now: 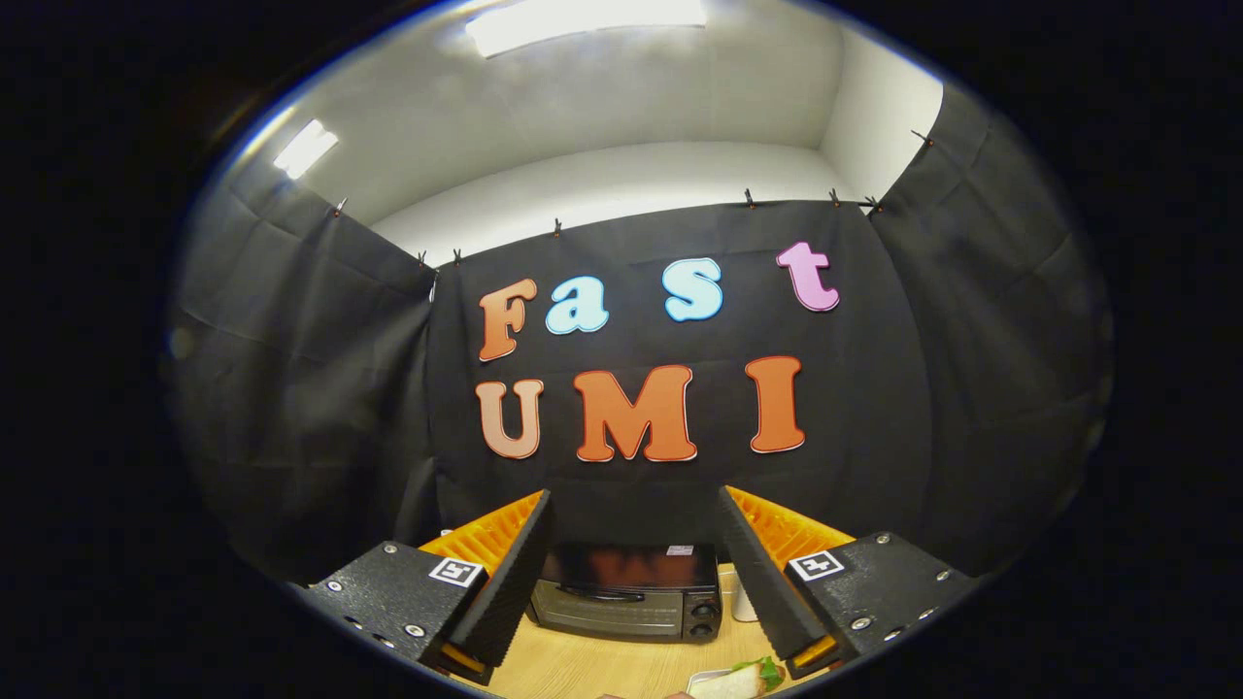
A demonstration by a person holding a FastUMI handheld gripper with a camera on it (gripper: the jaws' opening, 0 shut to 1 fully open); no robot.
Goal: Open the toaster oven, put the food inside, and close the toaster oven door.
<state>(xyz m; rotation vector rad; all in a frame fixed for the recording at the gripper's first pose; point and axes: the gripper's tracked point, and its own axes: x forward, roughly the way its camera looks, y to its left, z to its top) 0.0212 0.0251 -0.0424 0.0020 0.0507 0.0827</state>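
The gripper (636, 505) hangs above a light wooden table (583, 665) with its two fingers spread wide apart and nothing held between them; the tongs are released. Seen through the gap between the fingers, a dark toaster oven (626, 592) stands on the table beyond the fingertips, close to the black cloth wall behind it. Its glass door (602, 607) is closed, with a handle running across the upper part of the door, and two round knobs (703, 621) sit one above the other on the panel at the door's right side. A small pale label (680, 549) lies on the oven's top. Just right of the oven, partly hidden by the right finger, stands a small white thing (743, 602) too hidden to name. Nearer than the oven, beside the base of the right finger, a sandwich (743, 680) with green lettuce showing rests on a pale plate (701, 676), well apart from the oven and untouched by either finger.
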